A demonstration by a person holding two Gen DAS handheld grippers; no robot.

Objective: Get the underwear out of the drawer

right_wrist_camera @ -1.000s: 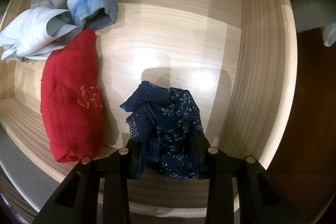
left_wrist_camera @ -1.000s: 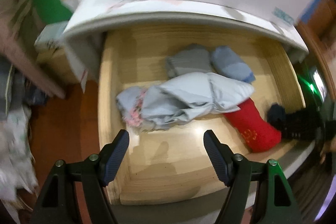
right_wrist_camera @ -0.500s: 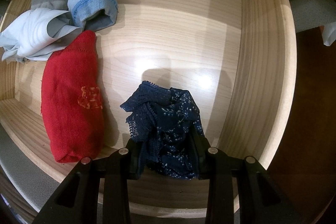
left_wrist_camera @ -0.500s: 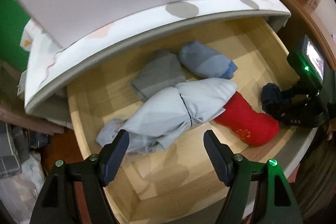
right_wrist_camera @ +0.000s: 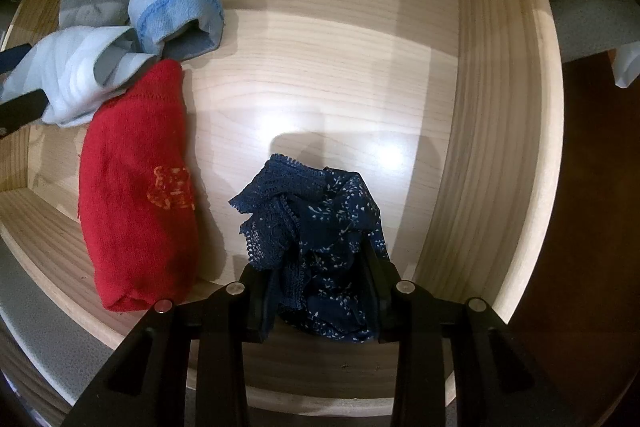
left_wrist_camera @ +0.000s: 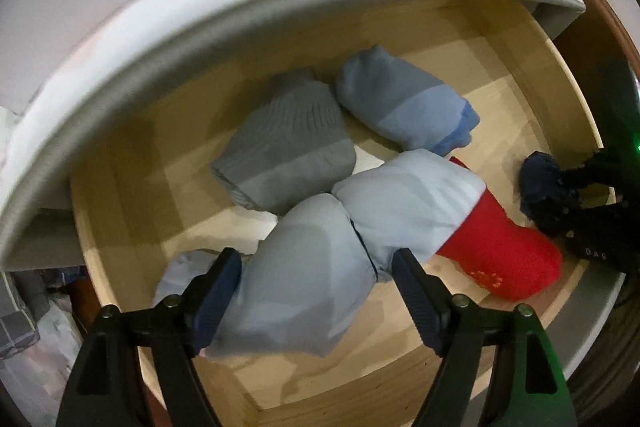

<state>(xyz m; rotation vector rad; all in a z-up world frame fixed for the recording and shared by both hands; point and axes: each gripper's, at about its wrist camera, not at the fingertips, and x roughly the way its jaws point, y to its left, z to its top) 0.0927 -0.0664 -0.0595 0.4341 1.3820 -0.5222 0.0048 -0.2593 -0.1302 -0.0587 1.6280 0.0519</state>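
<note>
Lower centre of right view: right claw (right_wrist_camera: 316,291) clamped on navy lace underwear (right_wrist_camera: 316,227), low in drawer (right_wrist_camera: 500,107).
Left claw (left_wrist_camera: 316,291) opening, straddling pale-blue bundle (left_wrist_camera: 320,267); lift navy straight up, clear the rim.

Left hand-held gripper (left_wrist_camera: 316,285): black arms, navy ribbed pads, silver screws

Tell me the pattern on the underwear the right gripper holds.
Navy underwear, tiny white floral specks, lace trim; clearest in the right wrist view.
</note>
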